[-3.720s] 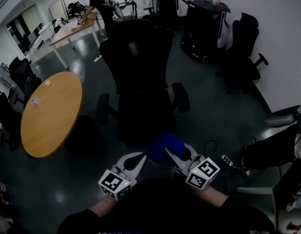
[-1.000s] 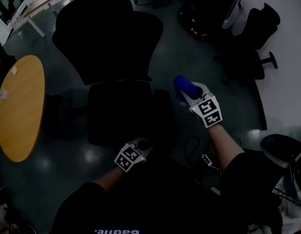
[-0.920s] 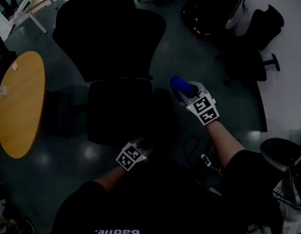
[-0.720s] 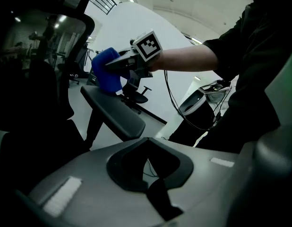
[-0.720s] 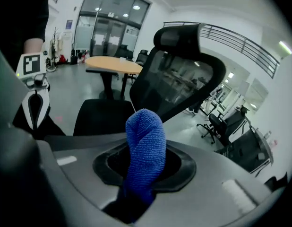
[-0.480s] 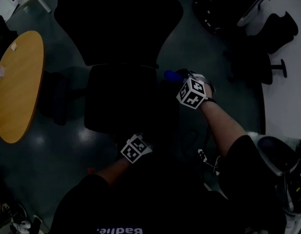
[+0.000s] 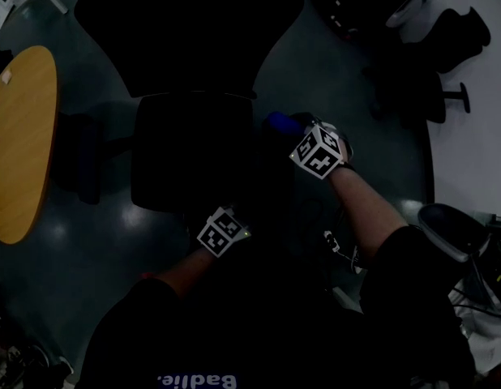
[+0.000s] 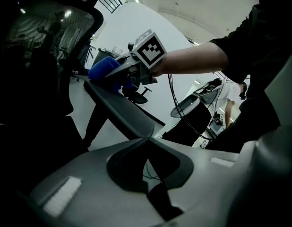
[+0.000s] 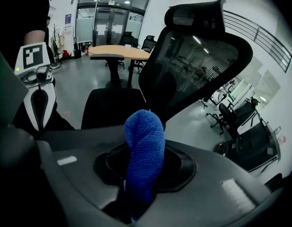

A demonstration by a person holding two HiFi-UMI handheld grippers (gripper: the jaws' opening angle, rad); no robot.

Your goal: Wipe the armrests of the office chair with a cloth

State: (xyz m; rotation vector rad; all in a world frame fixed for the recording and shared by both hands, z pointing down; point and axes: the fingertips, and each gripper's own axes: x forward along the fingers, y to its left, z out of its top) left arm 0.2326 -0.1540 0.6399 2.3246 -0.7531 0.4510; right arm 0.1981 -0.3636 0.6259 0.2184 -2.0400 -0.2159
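The blue cloth (image 9: 145,150) is pinched in the right gripper (image 7: 293,132) and rests against the office chair's (image 7: 190,55) right armrest (image 8: 120,110) — the left gripper (image 8: 150,143), jaws pressed together on nothing, hangs near the seat's front.

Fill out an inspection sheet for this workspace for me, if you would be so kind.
Surface: armrest of the black office chair; too dim to judge how clean it is.
Job's things: blue cloth, bunched, lying against the armrest's far end.
Clutter: nothing seen.
Grippers: right gripper shut on the cloth; left gripper shut, empty, near the seat's front.
Cables: black cables hang under the person's right arm; more lie on the floor.
Surroundings: round wooden table, spare chairs, white wall.
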